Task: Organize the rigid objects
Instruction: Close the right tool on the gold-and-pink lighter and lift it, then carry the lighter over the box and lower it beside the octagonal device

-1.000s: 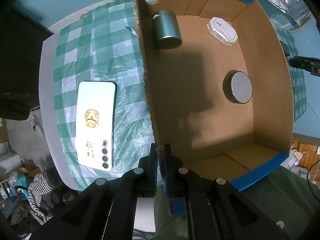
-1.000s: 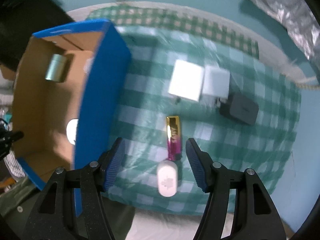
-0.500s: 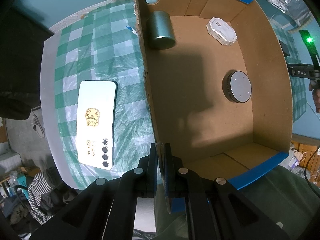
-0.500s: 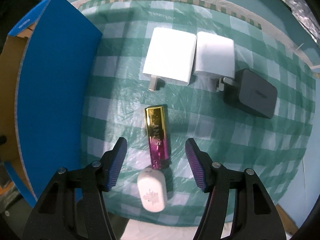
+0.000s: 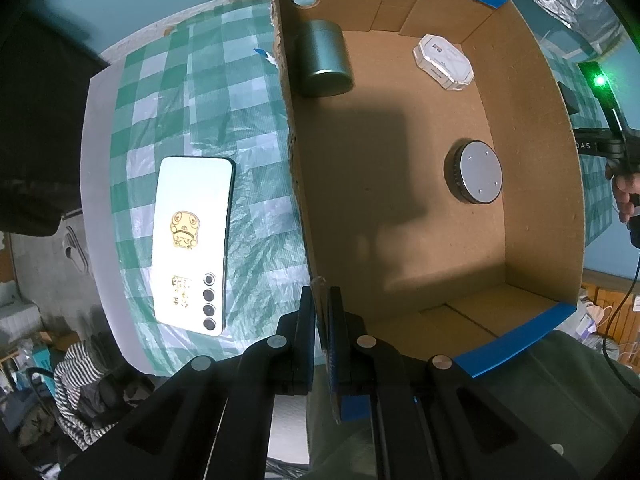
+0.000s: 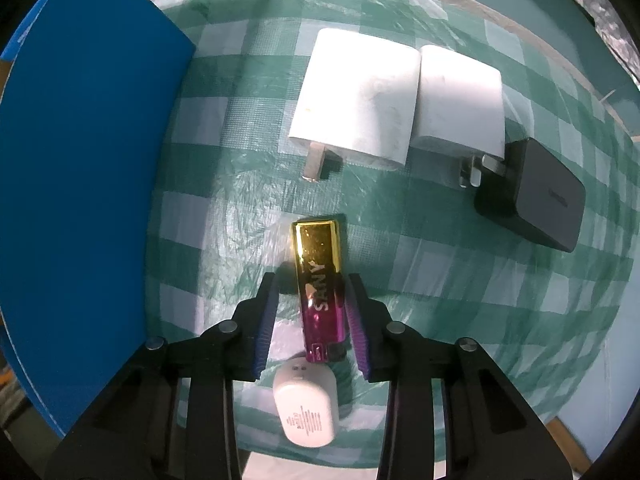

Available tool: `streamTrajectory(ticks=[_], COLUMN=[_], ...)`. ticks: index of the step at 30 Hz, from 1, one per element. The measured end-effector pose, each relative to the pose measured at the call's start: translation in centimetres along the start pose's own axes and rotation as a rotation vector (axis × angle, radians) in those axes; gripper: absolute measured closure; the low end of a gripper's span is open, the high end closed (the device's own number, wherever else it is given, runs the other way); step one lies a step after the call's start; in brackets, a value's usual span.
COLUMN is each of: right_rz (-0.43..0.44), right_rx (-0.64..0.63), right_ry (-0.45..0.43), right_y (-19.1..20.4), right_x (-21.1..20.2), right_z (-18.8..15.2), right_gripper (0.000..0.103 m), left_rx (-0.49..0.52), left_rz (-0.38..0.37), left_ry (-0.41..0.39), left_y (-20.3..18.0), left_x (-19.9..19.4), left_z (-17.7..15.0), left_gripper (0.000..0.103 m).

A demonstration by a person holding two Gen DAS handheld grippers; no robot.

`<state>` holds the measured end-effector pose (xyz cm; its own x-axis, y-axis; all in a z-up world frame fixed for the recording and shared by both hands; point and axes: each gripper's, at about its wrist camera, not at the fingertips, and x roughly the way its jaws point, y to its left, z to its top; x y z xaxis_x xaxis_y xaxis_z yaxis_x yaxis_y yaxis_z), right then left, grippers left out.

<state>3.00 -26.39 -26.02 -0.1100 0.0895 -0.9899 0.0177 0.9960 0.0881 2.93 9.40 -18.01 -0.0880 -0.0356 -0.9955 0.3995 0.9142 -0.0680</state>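
My left gripper is shut on the near left wall of the cardboard box. Inside the box lie a green tin, a round grey puck and a white octagonal case. My right gripper is open, its fingers on either side of a gold and pink lighter lying on the checked cloth; I cannot tell whether they touch it. A small white device lies just below the lighter, between the gripper arms.
A white phone lies on the cloth left of the box. Two white chargers and a black adapter lie beyond the lighter. The box's blue outer wall stands to the left of my right gripper.
My right gripper has moved away from the box and down over the lighter, which now sits between its fingers. The left gripper has kept its hold on the box wall.
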Motion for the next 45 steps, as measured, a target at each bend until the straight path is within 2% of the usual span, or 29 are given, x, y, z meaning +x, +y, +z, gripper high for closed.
streamTrajectory(ticks=[5,10,20,32,45], right_rz=[-0.034,-0.049,0.011,0.025,0.041], right_rx=[-0.007,0.015,0.087,0.071,0.005], right_ry=[0.006,0.0,-0.032,-0.044,-0.119], right_y=[1.3,1.9,0.6,1.2,4.2], right_x=[-0.1,-0.1,-2.1,-5.1,-11.0], right_z=[0.2,0.4,0.4,0.6,0.3], right_gripper=[0.079,0.08,0.081,0.081,0.081], left_rx=[-0.001,0.0,0.003,0.003,0.003], left_rz=[-0.002,-0.001,-0.002,-0.004,-0.004], left_ry=[0.001,0.001,0.005,0.006,0.007], left_y=[0.0,0.0,-0.2,-0.1,-0.1], left_x=[0.0,0.1,0.3,0.2,0.2], left_z=[0.1,0.1,0.1,0.2,0.2], left_gripper=[0.098,0.098,0.098,0.098,0.098])
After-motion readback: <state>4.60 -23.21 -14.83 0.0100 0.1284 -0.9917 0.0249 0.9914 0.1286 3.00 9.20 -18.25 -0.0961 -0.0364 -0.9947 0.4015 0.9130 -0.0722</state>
